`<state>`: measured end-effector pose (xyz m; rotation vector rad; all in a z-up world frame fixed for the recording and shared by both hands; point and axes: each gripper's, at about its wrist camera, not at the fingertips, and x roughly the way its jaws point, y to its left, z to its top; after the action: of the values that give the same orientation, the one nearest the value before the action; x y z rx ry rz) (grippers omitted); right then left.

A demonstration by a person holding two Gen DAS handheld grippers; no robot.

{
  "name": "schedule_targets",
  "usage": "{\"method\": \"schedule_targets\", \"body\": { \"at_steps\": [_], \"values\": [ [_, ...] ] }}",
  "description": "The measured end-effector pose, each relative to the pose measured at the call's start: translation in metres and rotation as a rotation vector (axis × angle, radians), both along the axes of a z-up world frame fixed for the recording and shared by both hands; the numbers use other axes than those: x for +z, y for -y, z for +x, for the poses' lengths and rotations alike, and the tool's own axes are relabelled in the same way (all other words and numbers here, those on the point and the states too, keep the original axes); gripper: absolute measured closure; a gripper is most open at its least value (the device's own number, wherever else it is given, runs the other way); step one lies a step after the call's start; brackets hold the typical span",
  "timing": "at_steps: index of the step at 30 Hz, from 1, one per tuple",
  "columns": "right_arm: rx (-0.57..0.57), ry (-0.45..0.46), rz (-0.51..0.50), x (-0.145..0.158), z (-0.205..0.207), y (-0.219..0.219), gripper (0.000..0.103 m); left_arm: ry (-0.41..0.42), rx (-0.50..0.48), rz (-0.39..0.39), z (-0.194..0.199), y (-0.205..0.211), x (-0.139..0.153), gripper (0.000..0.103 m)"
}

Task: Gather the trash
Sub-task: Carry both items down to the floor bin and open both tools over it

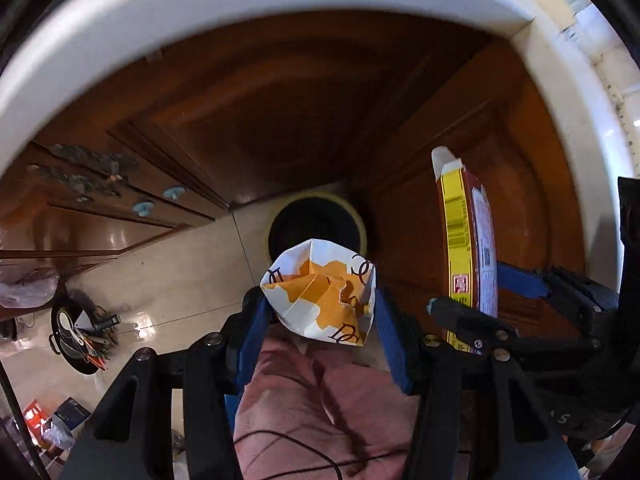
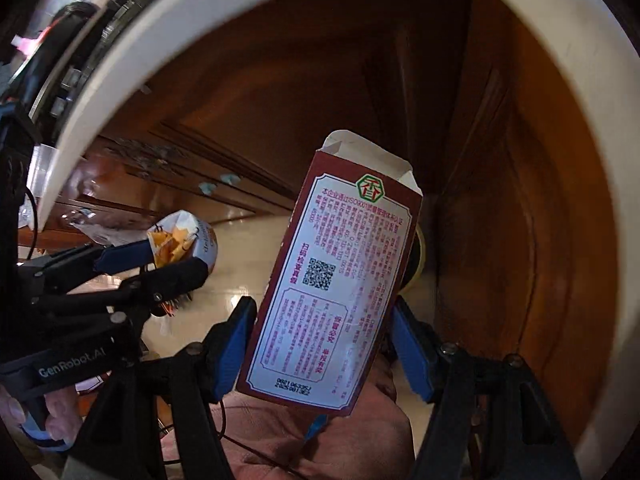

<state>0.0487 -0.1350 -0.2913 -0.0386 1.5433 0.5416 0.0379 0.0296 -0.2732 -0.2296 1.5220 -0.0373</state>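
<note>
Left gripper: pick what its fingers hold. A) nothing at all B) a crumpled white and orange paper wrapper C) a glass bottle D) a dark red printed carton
B: in the left wrist view the blue fingers of the left gripper press both sides of the crumpled white and orange paper wrapper, above the round bin; the dark red carton sits in the right gripper.

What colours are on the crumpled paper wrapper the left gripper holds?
White with orange patches and dark lettering on the crumpled paper wrapper; clearest in the left wrist view.
</note>
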Motion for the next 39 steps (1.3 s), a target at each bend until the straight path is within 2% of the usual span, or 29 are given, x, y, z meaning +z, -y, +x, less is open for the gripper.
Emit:
{"method": "schedule_targets", "body": {
  "at_steps": [9, 16, 24, 28, 30, 39],
  "values": [
    [-0.065, -0.114, -0.135, -0.096, -0.015, -0.002, 0.036, -0.104, -0.005, -0.047, 0.012, -0.006, -0.100, 0.052],
    [-0.130, -0.129, -0.182, -0.128, -0.013, 0.001, 0.036, -0.123, -0.035, -0.056, 0.041, 0.002, -0.145, 0.052],
    [-0.185, -0.116, -0.204, -0.142, 0.002, 0.003, 0.036, -0.174, -0.055, -0.083, 0.061, -0.003, -0.178, 0.050],
    [-0.211, -0.122, -0.205, -0.149, 0.007, 0.002, 0.036, -0.190, -0.064, -0.073, 0.058, -0.002, -0.179, 0.026],
    [-0.213, -0.125, -0.207, -0.153, 0.008, -0.002, 0.035, -0.200, -0.065, -0.064, 0.054, -0.005, -0.181, 0.023],
    [-0.196, -0.115, -0.220, -0.154, 0.012, 0.005, 0.035, -0.169, -0.033, -0.016, 0.043, -0.032, -0.173, 0.020]
  ]
}}
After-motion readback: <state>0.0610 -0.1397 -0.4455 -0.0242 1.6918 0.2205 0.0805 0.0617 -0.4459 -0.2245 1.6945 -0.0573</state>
